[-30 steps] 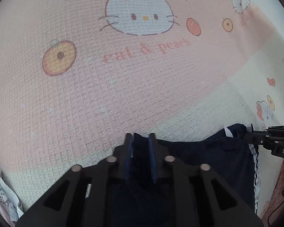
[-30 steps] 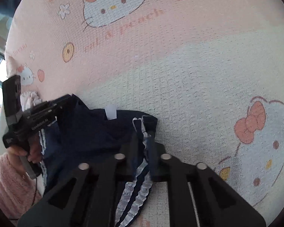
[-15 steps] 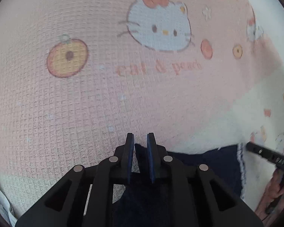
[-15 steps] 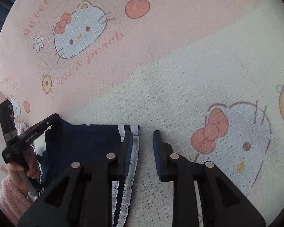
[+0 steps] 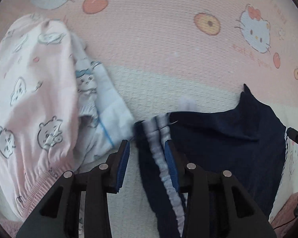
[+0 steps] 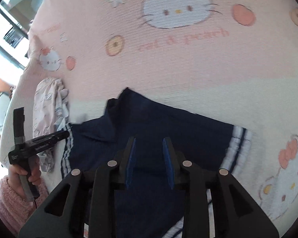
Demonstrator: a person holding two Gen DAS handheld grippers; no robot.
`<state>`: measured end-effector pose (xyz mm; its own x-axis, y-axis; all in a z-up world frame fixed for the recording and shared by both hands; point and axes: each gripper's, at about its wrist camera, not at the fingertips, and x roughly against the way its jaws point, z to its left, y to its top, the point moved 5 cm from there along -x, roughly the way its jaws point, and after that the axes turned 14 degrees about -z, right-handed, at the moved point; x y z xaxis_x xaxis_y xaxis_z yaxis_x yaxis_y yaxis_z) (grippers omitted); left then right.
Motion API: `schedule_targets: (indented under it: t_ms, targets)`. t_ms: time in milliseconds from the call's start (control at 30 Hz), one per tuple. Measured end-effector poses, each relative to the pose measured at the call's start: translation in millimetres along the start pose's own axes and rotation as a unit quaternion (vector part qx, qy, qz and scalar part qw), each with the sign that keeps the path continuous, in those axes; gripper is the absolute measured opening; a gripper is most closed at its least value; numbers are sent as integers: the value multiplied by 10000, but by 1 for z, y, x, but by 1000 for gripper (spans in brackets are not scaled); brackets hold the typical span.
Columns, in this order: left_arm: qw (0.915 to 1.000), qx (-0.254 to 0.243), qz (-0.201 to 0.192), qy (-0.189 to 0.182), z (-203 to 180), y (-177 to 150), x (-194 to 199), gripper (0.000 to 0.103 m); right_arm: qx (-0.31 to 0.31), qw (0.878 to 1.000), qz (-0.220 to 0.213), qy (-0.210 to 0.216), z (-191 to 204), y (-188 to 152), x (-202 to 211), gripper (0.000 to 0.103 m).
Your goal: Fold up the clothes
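Note:
A navy garment [image 5: 218, 138] with white ruffled trim lies flat on a pink and cream cat-print blanket [image 5: 159, 39]. My left gripper [image 5: 146, 144] points down over the garment's left end. Its jaws are opening, and the trimmed edge [image 5: 161, 158] lies loose between them, not pinched. My right gripper [image 6: 149, 140] hovers over the middle of the navy garment [image 6: 168, 123]. Its jaws are opening too, with nothing pressed between the pads. In the right wrist view the left gripper [image 6: 66, 133] sits at the garment's left trim, held by a hand in a fluffy pink sleeve. The right gripper's tip [image 5: 297, 136] shows at the left wrist view's right edge.
A heap of pale pink and white printed clothes [image 5: 33, 103] lies just left of the navy garment, also seen as the clothes heap [image 6: 47, 107] in the right wrist view. The blanket's far-left edge [image 6: 25, 73] drops off toward a window and room.
Both grippers were shut on the navy garment's far edge and have let go. The left one swung to the garment's left end, bringing the clothes heap into view. The right one drew back over its middle.

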<state>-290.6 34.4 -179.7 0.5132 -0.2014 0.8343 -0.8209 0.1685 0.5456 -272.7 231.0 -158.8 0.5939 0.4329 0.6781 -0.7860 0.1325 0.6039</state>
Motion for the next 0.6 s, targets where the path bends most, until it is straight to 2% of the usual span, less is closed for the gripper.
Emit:
schedule_targets:
  t_ms: [133,300,400,433,467,533,600]
  targets:
    - [9989,409,146,-171,17,-3,-9,39,682,9973,183,192,50,18,-41,36]
    - [9979,438,42,-474,19,4,-12,39,1173,9906,658,259,80,25,-103,37]
    - [9983,210,5,-546,11,8,-16,38,1579,9818,1039,159,83,16,-127,37]
    - [9987,72,-4,-499,7,9,-18,34,1656,9805,1049,126,81,15,-128,26]
    - [9990,-75,-18,-441,4,10,-20,21,1732,9791,1058,93,80,13,-129,8]
    - [9990,-368,-63,-247,0,13,-22,13,1884,9762,1077,28,77,11,-130,6]
    - [9988,-432,-128,-208,2,19,-20,9,1729,9805,931,104,72,18,-125,5]
